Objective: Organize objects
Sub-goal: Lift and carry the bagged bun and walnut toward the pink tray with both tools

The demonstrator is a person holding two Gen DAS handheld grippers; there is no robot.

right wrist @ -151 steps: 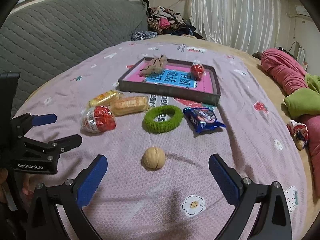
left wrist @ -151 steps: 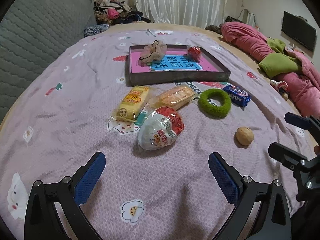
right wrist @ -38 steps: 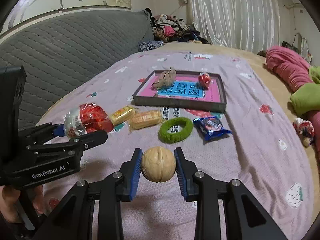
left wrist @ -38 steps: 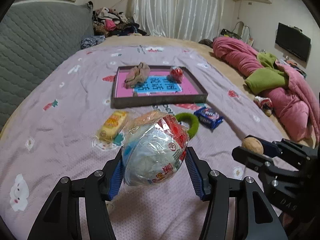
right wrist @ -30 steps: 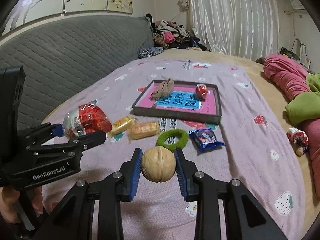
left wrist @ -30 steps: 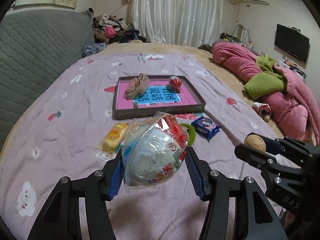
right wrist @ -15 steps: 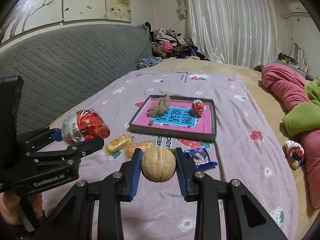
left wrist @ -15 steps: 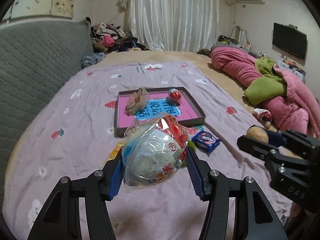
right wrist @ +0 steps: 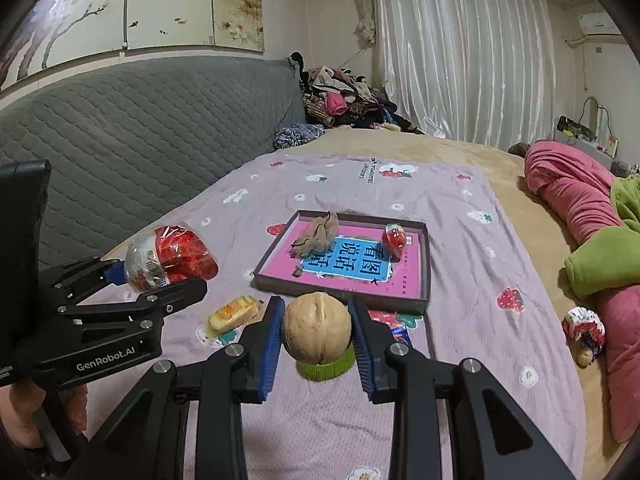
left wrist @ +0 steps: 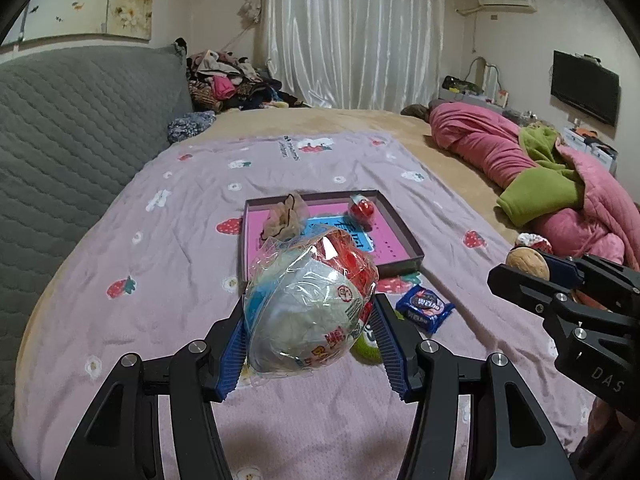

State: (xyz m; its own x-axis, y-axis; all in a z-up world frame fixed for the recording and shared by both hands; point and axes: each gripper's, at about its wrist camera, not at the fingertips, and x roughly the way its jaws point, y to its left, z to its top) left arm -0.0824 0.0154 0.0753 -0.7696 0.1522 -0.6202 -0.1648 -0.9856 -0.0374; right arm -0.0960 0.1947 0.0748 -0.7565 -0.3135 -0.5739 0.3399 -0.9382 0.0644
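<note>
Bed (left wrist: 168, 240) with lilac sheet carries a shallow tray (right wrist: 425, 264). Left hand-held gripper (left wrist: 312, 344) clamps a wrapped snack bag (left wrist: 308, 312) aloft; right hand-held gripper (right wrist: 316, 330) pinches a walnut (right wrist: 317, 328) above the sheet.

I've got the bed (right wrist: 460, 400) filling mid-frame: tray (right wrist: 425, 264) at center, yellow snack (right wrist: 234, 312), green ring (right wrist: 326, 368) and blue packet (left wrist: 425, 307) below it.

One tray (right wrist: 425, 268), one walnut (right wrist: 317, 328), one wrapped egg (left wrist: 308, 308), one red ball (right wrist: 394, 239), one cookie pack (left wrist: 425, 306), one yellow snack (right wrist: 233, 312), one green ring (right wrist: 326, 367), one hair tie (right wrist: 320, 232).
</note>
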